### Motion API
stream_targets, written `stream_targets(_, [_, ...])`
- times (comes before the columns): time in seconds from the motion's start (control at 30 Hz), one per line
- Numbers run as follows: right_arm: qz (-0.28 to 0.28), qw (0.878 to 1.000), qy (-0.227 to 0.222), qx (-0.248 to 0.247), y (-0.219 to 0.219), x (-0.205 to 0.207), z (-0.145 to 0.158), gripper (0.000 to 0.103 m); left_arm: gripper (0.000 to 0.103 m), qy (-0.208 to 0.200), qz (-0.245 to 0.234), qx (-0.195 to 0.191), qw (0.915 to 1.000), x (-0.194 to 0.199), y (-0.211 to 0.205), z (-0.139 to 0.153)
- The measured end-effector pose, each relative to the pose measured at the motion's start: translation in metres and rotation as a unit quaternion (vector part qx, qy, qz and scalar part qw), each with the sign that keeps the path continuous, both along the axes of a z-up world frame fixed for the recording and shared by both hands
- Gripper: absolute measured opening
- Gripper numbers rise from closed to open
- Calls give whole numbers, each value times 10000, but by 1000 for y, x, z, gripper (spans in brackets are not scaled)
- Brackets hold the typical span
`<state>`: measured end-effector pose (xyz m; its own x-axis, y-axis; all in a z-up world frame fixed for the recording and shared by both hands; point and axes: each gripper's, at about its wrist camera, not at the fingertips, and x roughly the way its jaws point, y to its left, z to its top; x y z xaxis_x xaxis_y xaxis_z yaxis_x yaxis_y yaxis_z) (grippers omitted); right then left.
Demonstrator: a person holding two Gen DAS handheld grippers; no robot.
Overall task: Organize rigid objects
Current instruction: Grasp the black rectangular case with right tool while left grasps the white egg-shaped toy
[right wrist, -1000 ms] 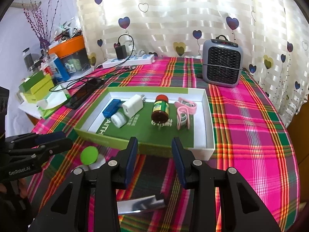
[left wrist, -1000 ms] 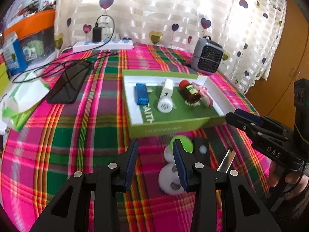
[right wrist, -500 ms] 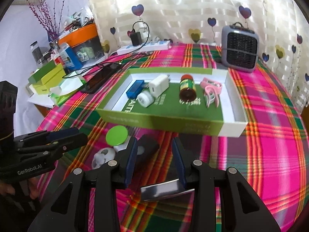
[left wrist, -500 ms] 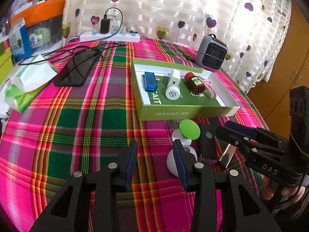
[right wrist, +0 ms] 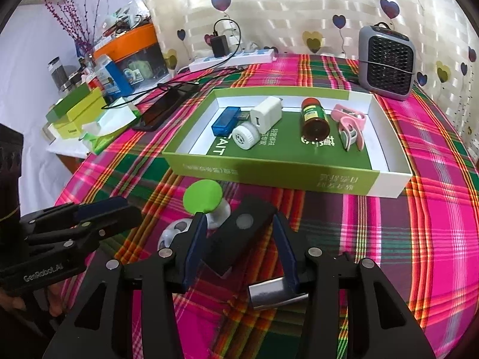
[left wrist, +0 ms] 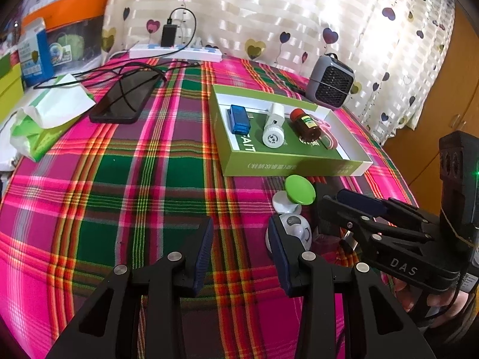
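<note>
A green box lid (right wrist: 269, 173) (left wrist: 287, 166) holds a blue USB stick (right wrist: 226, 120), a white charger (right wrist: 266, 113), a white round cap (right wrist: 245, 134), a brown bottle (right wrist: 314, 118) and a pink clip (right wrist: 350, 128). In front of it lie a green-topped white knob (right wrist: 205, 199) (left wrist: 299, 193), a white ball (right wrist: 175, 232) (left wrist: 295, 230), a black block (right wrist: 242, 233) and a silver piece (right wrist: 269, 294). My right gripper (right wrist: 241, 249) is open with its jaws around the black block. My left gripper (left wrist: 241, 252) is open, its right finger beside the white ball.
A grey mini heater (right wrist: 386, 59) stands at the back right. A black phone (left wrist: 125, 97), cables and a white power strip (left wrist: 176, 52) lie at the back left. Tissues (left wrist: 48, 113) and boxes (right wrist: 77, 113) sit at the table's left edge.
Both grippers have moved lower and nearer to the loose objects. The right gripper's jaws have come around the black block. The left gripper shifted left of the white ball.
</note>
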<state>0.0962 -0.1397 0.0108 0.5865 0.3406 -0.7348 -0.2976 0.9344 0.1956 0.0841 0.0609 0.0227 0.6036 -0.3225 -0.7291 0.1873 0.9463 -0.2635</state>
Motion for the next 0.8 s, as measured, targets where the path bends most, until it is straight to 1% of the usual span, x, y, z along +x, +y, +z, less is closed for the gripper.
stream_targets(0.17, [-55, 9999, 84, -72, 3, 3, -4, 47, 37, 28, -12, -8, 10000, 0, 0, -2])
stream_targets(0.43, [-70, 9996, 70, -266, 6, 4, -5, 47, 37, 50, -89, -31, 9999, -2, -4, -3])
stream_targets(0.6, [-117, 9986, 24, -523, 6, 0, -3, 47, 37, 72, -181, -98, 9998, -1, -8, -3])
stream_targets(0.7, [-163, 9968, -79, -777, 7, -2, -4, 47, 37, 108, -274, -158, 9994, -1, -12, -5])
stream_targets(0.8, [-154, 9966, -31, -803, 6, 0, -6, 47, 37, 131, -366, -174, 9991, -1, -16, -6])
